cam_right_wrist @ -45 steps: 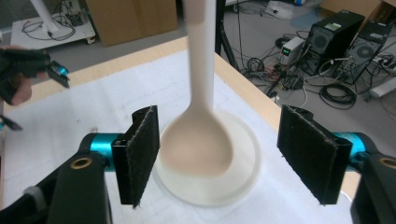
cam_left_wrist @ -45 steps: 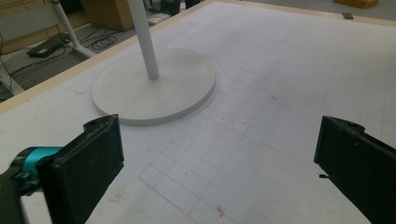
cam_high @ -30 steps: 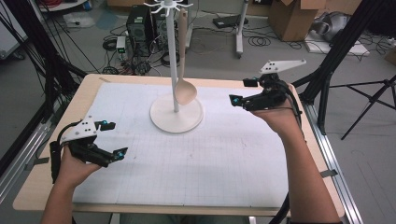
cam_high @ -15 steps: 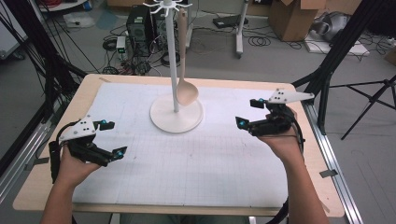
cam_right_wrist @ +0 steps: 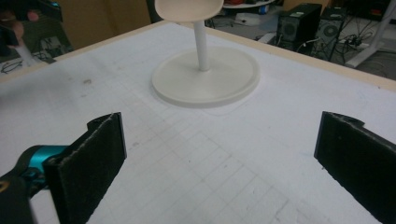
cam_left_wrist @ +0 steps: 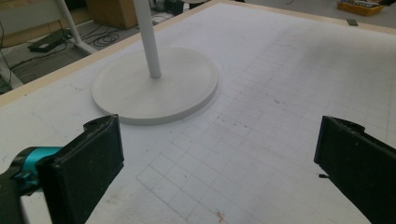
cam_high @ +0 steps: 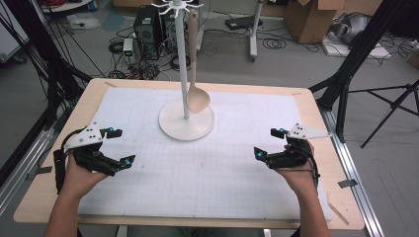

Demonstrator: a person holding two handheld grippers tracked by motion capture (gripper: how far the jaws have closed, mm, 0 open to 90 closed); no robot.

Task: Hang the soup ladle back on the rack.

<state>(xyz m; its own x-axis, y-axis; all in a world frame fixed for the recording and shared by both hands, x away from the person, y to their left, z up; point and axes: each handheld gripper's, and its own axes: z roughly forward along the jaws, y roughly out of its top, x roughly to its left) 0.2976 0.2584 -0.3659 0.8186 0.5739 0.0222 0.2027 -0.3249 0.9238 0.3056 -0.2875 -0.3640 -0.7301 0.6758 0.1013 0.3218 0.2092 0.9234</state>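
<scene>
Worktop [cam_high: 237,197] bare up front; spoon [cam_high: 196,96] hung on stand [cam_high: 184,74], frame centre. Both grippers' [cam_high: 122,147] [cam_high: 267,142] fingers open, right just widened, empty. Park low, clear of spoon.

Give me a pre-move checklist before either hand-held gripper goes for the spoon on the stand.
1. Right hand-held gripper empty: ok, its jaws have just been opening and nothing is between them.
2. Left hand-held gripper empty: ok, jaws stand wide apart over the bare mat.
3. Wooden spoon hanging on the white stand: ok, bowl down, just above the round base.
4. Which hook carries the spoon's handle: cannot tell, the top of the stand is cut off at the picture edge.
5. Path across the white mat to the stand: ok, nothing lies between either gripper and the base.
6. Stand upright: ok.
</scene>
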